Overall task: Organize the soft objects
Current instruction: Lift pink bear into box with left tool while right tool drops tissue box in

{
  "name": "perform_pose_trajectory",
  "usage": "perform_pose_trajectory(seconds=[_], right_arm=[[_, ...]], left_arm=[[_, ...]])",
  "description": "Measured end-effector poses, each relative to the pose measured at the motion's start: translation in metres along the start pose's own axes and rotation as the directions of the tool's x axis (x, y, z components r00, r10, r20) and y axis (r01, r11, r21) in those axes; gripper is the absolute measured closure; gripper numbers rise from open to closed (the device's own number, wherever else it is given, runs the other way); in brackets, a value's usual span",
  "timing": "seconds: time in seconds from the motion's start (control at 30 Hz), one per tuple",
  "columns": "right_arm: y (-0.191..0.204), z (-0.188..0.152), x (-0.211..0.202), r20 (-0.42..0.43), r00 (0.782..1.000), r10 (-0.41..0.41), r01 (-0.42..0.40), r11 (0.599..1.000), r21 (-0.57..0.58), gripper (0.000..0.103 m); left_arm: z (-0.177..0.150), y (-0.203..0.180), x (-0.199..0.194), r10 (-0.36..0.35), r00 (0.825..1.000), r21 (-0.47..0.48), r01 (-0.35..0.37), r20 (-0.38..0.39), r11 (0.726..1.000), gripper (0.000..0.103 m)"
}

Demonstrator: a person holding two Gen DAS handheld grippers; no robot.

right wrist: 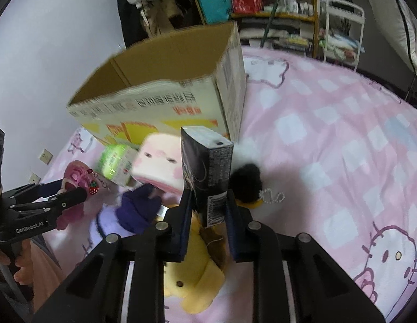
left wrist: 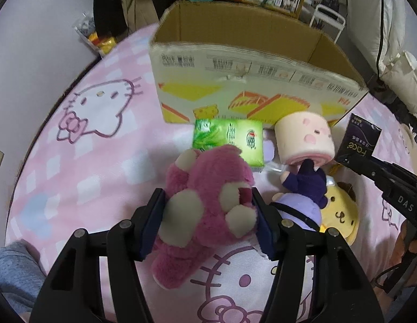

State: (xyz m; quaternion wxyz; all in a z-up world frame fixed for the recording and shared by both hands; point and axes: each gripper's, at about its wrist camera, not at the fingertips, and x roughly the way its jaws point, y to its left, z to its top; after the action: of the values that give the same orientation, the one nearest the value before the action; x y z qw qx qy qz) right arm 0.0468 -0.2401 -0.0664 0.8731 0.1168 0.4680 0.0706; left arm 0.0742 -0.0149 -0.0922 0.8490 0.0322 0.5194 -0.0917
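Two hand-held grippers are each loaded, poised over a wide bed (right wrist: 329, 123) covered in a pink checked cartoon-cat sheet. Next in size is the open-topped brown cardboard box (left wrist: 235, 37) printed with yellow graphics, standing on the bed just beyond the clutter; it looks like the intended collecting bin, which would explain why everything sits piled at its near wall.

Clamped between the pads of the left hand-held gripper (left wrist: 208, 215) is a shaggy pink plush bear (left wrist: 203, 204) with cream paws, squeezed across its middle so the soft body bulges either side and its lower end droops toward the sheet. A yellow round-faced plush dog (right wrist: 195, 277) lies flat under the right tool, beside a purple-dressed plush doll (left wrist: 305, 188). A cream-and-pink roll-shaped cushion (left wrist: 305, 140) and a green plastic-wrapped tissue pack (left wrist: 230, 142) rest against the box front.

Smallest is the black glossy tissue pack (right wrist: 208, 172), pinched upright by its lower end in the right hand-held gripper (right wrist: 208, 215), jaws narrow, probably held on end so it clears the box rim. Neither item is over the box opening yet.
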Motion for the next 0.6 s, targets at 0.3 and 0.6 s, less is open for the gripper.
perform_pose_trajectory(seconds=[0.3, 0.6], right_arm=[[0.011, 0.004, -0.063, 0.245, 0.969, 0.009, 0.002, 0.999, -0.048, 0.079], [0.042, 0.015, -0.102, 0.407, 0.913, 0.041, 0.012, 0.992, -0.127, 0.079]], left_arm=[[-0.002, -0.001, -0.063, 0.017, 0.961, -0.016, -0.014, 0.275, 1.0, 0.043], [0.009, -0.003, -0.118, 0.024, 0.869, 0.009, -0.033, 0.494, 0.999, 0.042]])
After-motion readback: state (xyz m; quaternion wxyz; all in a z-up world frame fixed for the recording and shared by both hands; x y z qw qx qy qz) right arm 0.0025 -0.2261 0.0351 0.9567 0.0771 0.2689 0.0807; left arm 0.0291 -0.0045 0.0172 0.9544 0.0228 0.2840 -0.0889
